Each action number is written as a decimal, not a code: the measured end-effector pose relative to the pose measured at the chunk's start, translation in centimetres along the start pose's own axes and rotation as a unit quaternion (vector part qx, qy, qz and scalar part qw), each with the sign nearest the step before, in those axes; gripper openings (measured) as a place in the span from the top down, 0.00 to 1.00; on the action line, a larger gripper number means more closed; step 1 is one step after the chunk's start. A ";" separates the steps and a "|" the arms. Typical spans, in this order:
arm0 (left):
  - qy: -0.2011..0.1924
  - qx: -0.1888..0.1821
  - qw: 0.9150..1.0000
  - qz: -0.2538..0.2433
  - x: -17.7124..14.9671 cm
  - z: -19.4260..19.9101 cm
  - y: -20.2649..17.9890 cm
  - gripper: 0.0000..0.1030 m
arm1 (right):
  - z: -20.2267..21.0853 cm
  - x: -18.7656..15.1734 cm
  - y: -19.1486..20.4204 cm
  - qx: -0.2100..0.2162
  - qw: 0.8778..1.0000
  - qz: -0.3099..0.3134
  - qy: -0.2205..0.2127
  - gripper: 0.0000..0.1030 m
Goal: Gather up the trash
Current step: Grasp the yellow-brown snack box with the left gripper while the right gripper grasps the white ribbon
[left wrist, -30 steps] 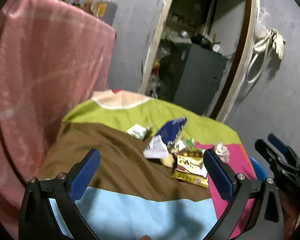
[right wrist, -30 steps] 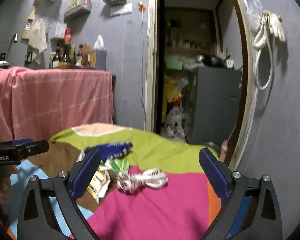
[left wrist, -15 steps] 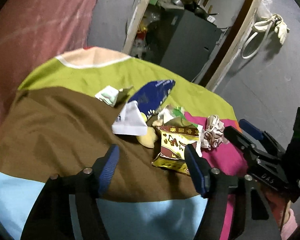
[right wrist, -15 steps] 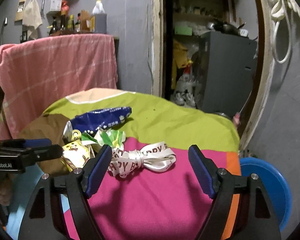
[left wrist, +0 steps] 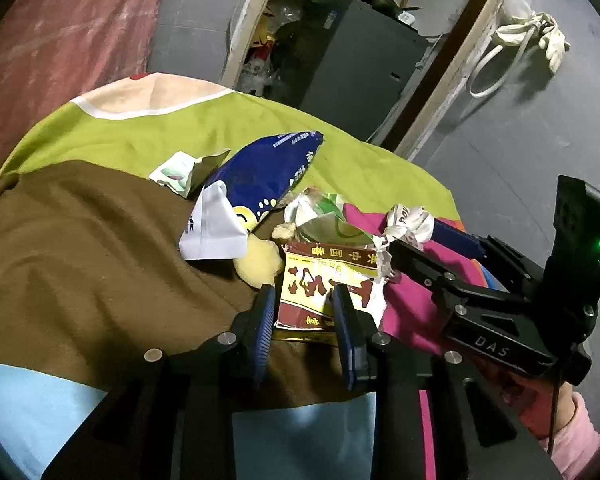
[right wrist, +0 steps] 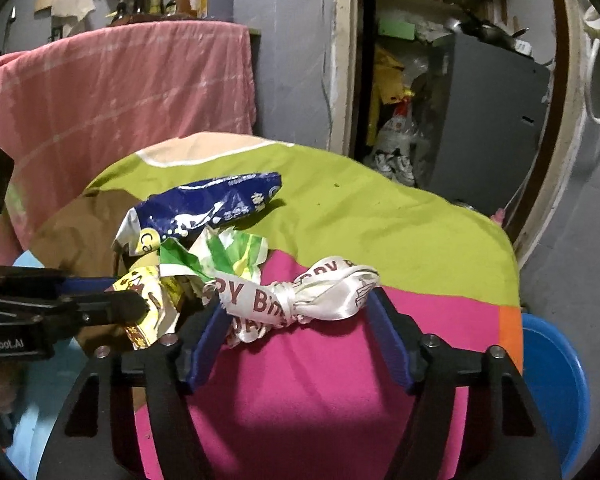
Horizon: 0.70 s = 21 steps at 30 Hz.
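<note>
Left gripper (left wrist: pixel 303 304): jaws narrowed around the near edge of the red-and-yellow wrapper (left wrist: pixel 324 284), firm grip unconfirmed. Right gripper (right wrist: pixel 296 304): jaws partly open, flanking the knotted white ribbon (right wrist: pixel 300 296) on the patchwork cloth (right wrist: pixel 380 220). Blue wrapper (right wrist: pixel 208 204): beyond, left.

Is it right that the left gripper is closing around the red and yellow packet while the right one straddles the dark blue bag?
Not quite. The left gripper is at the red and yellow packet, but the right gripper straddles the white knotted ribbon, not the dark blue bag; the right wrist view shows it.
</note>
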<state>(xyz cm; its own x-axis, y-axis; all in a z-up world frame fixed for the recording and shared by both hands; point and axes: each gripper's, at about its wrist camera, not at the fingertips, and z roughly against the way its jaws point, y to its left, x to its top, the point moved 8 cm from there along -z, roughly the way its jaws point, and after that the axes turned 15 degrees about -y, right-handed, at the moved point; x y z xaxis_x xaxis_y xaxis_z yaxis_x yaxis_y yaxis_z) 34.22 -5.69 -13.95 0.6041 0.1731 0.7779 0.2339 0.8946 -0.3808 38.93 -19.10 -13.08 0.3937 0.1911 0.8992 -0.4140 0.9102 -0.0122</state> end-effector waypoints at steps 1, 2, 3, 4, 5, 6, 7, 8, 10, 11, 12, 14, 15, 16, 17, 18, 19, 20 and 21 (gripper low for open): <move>0.001 -0.001 1.000 0.003 0.0 0.0 0.1 0.76 | -0.1 0.0 0.0 0.004 1.000 -0.003 0.003 0.37; 0.002 -0.002 1.000 0.005 0.0 0.1 0.2 0.76 | -0.3 -0.1 0.0 0.009 1.000 -0.007 0.008 0.39; 0.001 -0.002 1.000 0.004 0.0 0.2 0.2 0.77 | -0.5 -0.3 0.0 0.013 1.000 -0.010 0.013 0.43; 0.001 0.000 1.000 0.003 0.0 0.1 0.1 0.77 | -0.7 -0.4 0.1 0.019 1.000 -0.014 0.020 0.45; 0.001 0.001 1.000 0.001 0.1 -0.1 0.0 0.77 | -0.9 -0.6 0.1 0.027 0.999 -0.018 0.028 0.49; 0.000 0.002 1.000 0.000 0.1 -0.2 -0.1 0.78 | -1.1 -0.7 0.2 0.030 0.999 -0.021 0.032 0.51; 0.000 0.003 1.000 0.001 0.2 -0.1 -0.1 0.78 | -1.2 -0.7 0.3 0.035 0.998 -0.024 0.036 0.53; -0.001 0.003 1.000 0.002 0.1 -0.2 -0.3 0.79 | -1.2 -0.8 0.3 0.040 0.998 -0.027 0.038 0.55; -0.004 0.004 1.000 0.006 0.2 0.0 -0.3 0.81 | -1.5 -1.1 0.4 0.051 0.997 -0.030 0.048 0.62; -0.005 0.004 1.000 0.006 0.1 0.0 -0.3 0.82 | -1.6 -1.2 0.5 0.056 0.997 -0.031 0.053 0.66; -0.007 0.005 1.000 0.006 0.2 0.1 -0.3 0.83 | -1.7 -1.2 0.6 0.060 0.996 -0.032 0.055 0.68; -0.009 0.006 1.000 0.006 0.2 0.2 -0.3 0.84 | -1.6 -1.2 0.6 0.067 0.996 -0.035 0.056 0.73; -0.010 0.007 1.000 0.006 0.2 0.2 -0.3 0.84 | -1.6 -1.3 0.7 0.070 0.995 -0.037 0.055 0.78; -0.010 0.007 1.000 0.007 0.2 0.3 -0.4 0.84 | -1.5 -1.3 0.8 0.071 0.995 -0.038 0.053 0.80; -0.011 0.006 1.000 0.007 0.2 0.4 -0.4 0.85 | -1.4 -1.2 0.8 0.072 0.995 -0.040 0.049 0.83; -0.013 0.006 1.000 0.008 0.3 0.5 -0.4 0.86 | -1.2 -1.1 0.8 0.074 0.995 -0.041 0.044 0.85; -0.014 0.005 1.000 0.007 0.3 0.6 -0.5 0.87 | -1.0 -1.0 0.8 0.074 0.996 -0.043 0.040 0.85; -0.017 0.005 1.000 0.005 0.4 0.8 -0.6 0.87 | -0.7 -1.0 0.8 0.075 0.996 -0.045 0.035 0.87; -0.019 0.005 1.000 0.003 0.4 1.0 -0.8 0.89 | -0.5 -0.9 0.8 0.074 0.996 -0.047 0.030 0.88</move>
<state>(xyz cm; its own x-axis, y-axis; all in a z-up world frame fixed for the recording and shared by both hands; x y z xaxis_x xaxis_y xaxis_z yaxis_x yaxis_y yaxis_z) 33.57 -5.88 -12.83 0.5759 0.1934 0.7943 0.2235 0.8973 -0.3806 38.67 -18.39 -14.14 0.4827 0.1339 0.8655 -0.4884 0.8615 0.1391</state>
